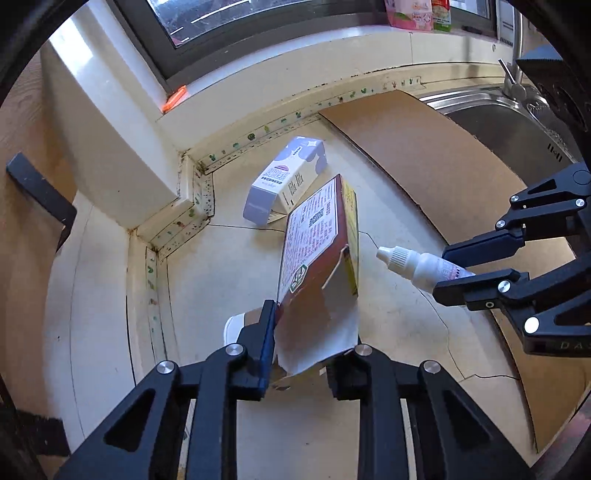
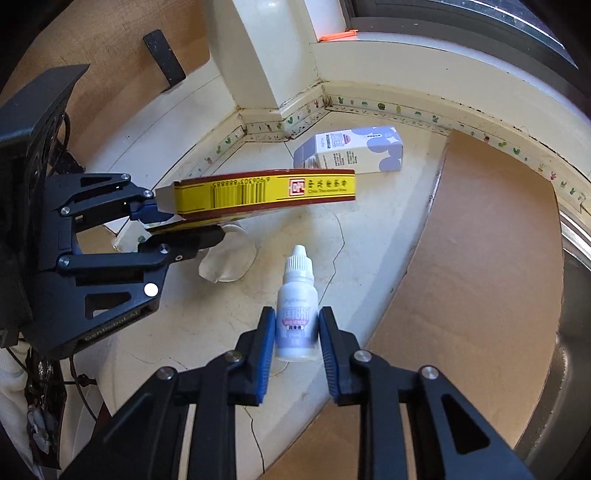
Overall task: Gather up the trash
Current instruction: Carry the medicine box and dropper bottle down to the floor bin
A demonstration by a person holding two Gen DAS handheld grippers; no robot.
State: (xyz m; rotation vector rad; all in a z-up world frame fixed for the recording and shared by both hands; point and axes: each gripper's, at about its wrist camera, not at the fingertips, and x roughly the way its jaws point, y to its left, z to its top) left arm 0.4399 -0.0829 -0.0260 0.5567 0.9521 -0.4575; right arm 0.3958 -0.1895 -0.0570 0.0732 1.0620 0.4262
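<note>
My left gripper (image 1: 310,332) is shut on an opened red-and-yellow cardboard box (image 1: 317,243) and holds it above the counter; the box shows edge-on in the right wrist view (image 2: 258,190), with the left gripper (image 2: 184,225) at its left end. My right gripper (image 2: 297,332) is shut on a small white dropper bottle (image 2: 297,314), cap pointing forward; in the left wrist view the bottle (image 1: 413,264) sticks out of the right gripper (image 1: 448,267). A white-and-lilac carton (image 1: 284,181) lies on the counter near the wall (image 2: 351,149). A clear plastic cup (image 2: 227,262) lies under the left gripper.
A brown cardboard sheet (image 1: 443,155) covers the counter on the right (image 2: 480,280), beside a steel sink (image 1: 509,125) with a tap. A window sill and wall corner bound the cracked cream counter (image 2: 207,317) at the back. Packets stand on the sill (image 1: 410,14).
</note>
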